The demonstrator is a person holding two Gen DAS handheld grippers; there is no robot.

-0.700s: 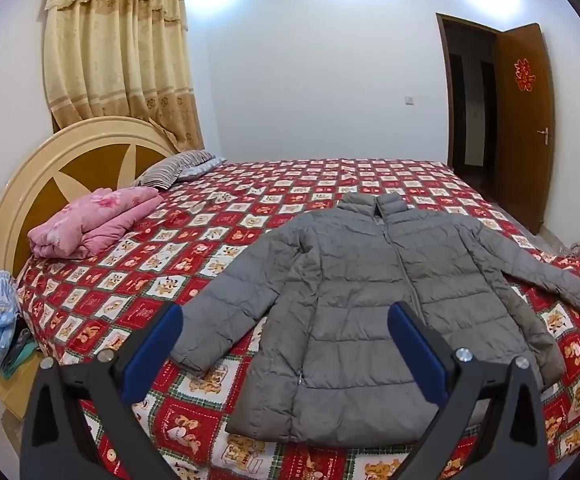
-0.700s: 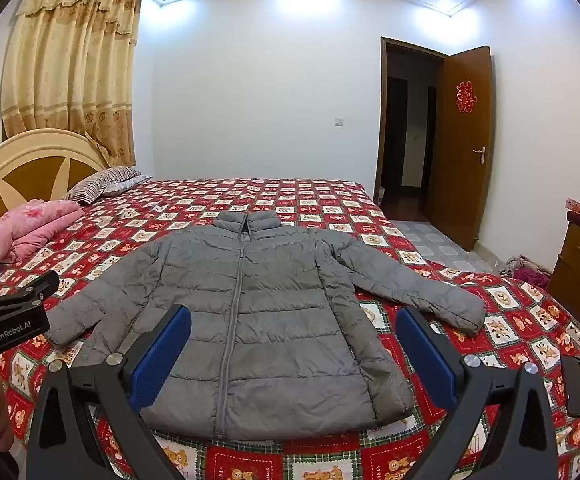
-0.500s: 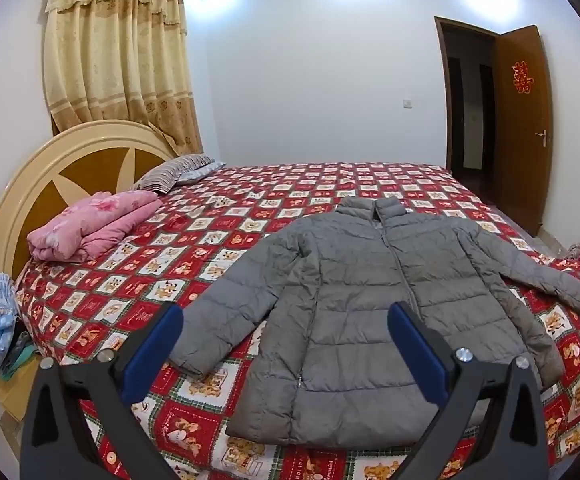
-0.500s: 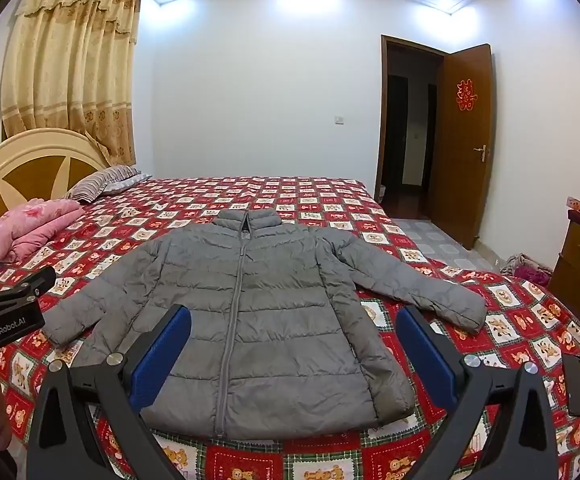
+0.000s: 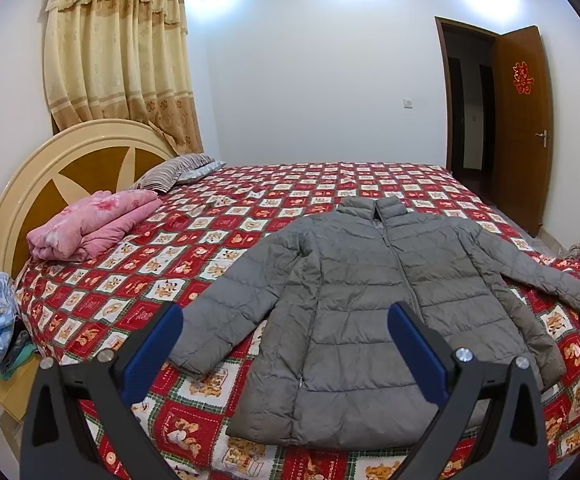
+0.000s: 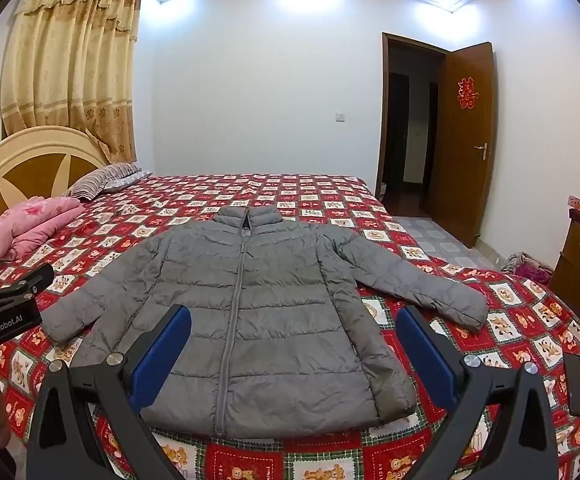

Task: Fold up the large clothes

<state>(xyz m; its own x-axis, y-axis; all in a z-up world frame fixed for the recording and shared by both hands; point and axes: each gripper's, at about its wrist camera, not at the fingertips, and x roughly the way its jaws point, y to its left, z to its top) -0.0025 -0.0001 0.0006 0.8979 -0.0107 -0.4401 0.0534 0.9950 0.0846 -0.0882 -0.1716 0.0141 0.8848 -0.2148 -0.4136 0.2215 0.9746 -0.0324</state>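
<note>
Big bed (image 5: 330, 184) fills the room, patterned red cover, and that's the work surface: broad and flat enough for a full-size garment. Laid out on the near half is the jacket (image 6: 249, 312), grey, quilted, front up, zipped, collar away from us, hem at the near edge. Both sleeves are flung out to the sides, left sleeve (image 5: 225, 312) and right sleeve (image 6: 422, 284), looking like the usual starting layout for a fold, so every edge is reachable. Nothing folded yet, by my read.

Up by the headboard sits a pink quilt (image 5: 89, 224), well apart from the jacket, out of the way. A dark phone (image 6: 576, 384) lies at the right edge of the cover.

Now the tools: left gripper (image 5: 285, 344) hangs above the hem, claw spread wide, pinching nothing. Right gripper (image 6: 294, 344), same story, spread and empty, hovering over the hem. Likely a sleeve goes first.
</note>
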